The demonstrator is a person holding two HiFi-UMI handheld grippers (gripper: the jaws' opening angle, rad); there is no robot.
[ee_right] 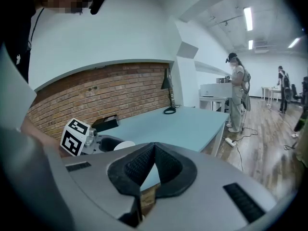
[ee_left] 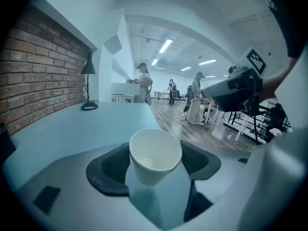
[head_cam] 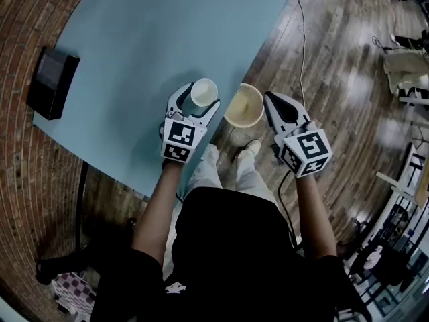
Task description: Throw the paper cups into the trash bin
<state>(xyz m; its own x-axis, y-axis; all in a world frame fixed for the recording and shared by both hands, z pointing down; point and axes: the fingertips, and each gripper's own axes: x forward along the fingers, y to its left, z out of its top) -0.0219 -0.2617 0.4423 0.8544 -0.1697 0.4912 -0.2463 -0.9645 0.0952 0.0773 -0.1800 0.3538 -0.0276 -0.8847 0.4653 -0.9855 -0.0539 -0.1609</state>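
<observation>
**Mia:** Paper, both of them! The white cup [head_cam: 203,92] is squeezed between the two sides of the left tool [head_cam: 199,100], just above the edge of the blue table [head_cam: 167,32].

**Ben:** And the tan cup [head_cam: 243,105]?

**Mia:** The right tool [head_cam: 269,103] is pinched thin on its rim, I think. That cup hangs over the wood floor [head_cam: 348,79] with its mouth up, just beside the white one.

**Ben:** Where is the bin?

**Mia:** I can't see it in any view. So the first job is to look around and find it.

**Ben:** How do you do it well?

**Mia:** Hold the cups softly, so they don't squash or slip. Bring them right over the bin's mouth. Then open one tool, then the other, so each cup drops straight in.

**Ben:** What is in the way?

**Mia:** The table edge is very close on the left. The person's own legs [head_cam: 221,170] are right under the cups. A cord [head_cam: 300,39] lies on the floor to the right, and feet could trip on it.

**Ben:** Anything else?

**Mia:** A black box [head_cam: 52,82] sits on the table by the brick wall [head_cam: 20,180]. A lamp [ee_left: 88,81] stands at the far end. Other people [ee_left: 144,83] stand far down the room. None of those are near.
</observation>
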